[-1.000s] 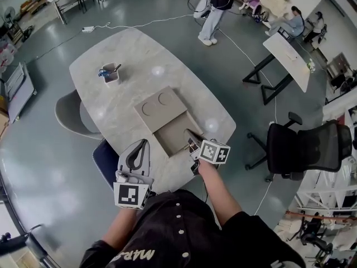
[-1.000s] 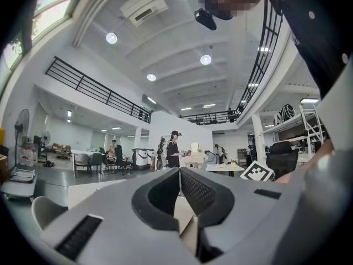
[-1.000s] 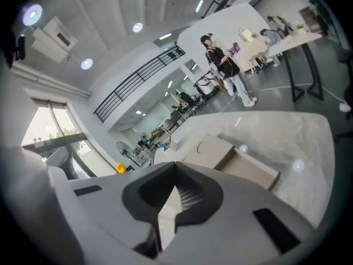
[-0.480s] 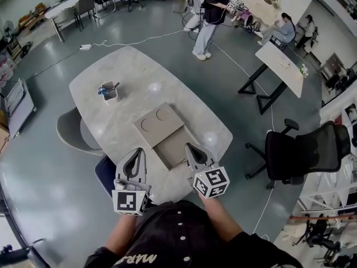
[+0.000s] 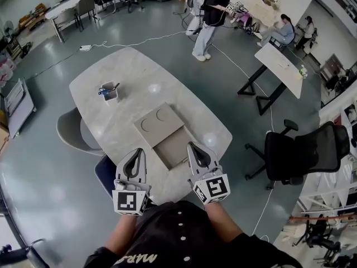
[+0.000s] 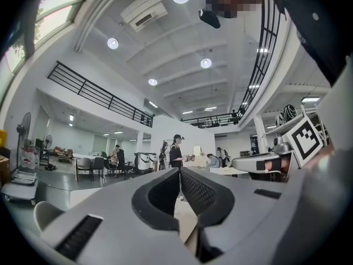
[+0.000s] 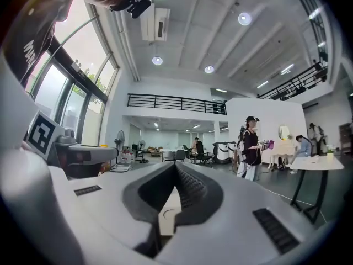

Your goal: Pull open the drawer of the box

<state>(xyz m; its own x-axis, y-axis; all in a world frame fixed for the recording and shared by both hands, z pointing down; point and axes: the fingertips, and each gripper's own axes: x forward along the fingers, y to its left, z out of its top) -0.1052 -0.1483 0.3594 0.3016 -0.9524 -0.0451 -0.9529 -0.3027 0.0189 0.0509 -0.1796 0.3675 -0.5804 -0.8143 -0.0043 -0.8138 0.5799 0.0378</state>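
A flat tan box [image 5: 158, 118] with two round marks on its lid lies in the middle of the pale oval table [image 5: 122, 66]. Its drawer [image 5: 174, 145] stands pulled out toward me, the inside bare. My left gripper [image 5: 139, 150] hangs over the table's near edge, left of the drawer, shut and empty. Just right of the drawer's front corner my right gripper [image 5: 191, 144] is also shut and empty, not touching it. In the left gripper view the jaws [image 6: 179, 170] meet over a strip of box [image 6: 188, 225]. The right gripper view shows the same, with the box [image 7: 167, 207] below the gripper [image 7: 175, 165].
A small cup [image 5: 110, 89] holding blue-handled tools stands at the table's far left. A grey chair [image 5: 73, 128] is tucked at the left, a black office chair [image 5: 308, 147] stands at the right. A person [image 5: 207, 13] stands beyond the table, near white desks [image 5: 285, 60].
My right gripper has come off the drawer's front edge and drawn back toward me, tilting upward. The drawer stays open. The left gripper has barely moved.
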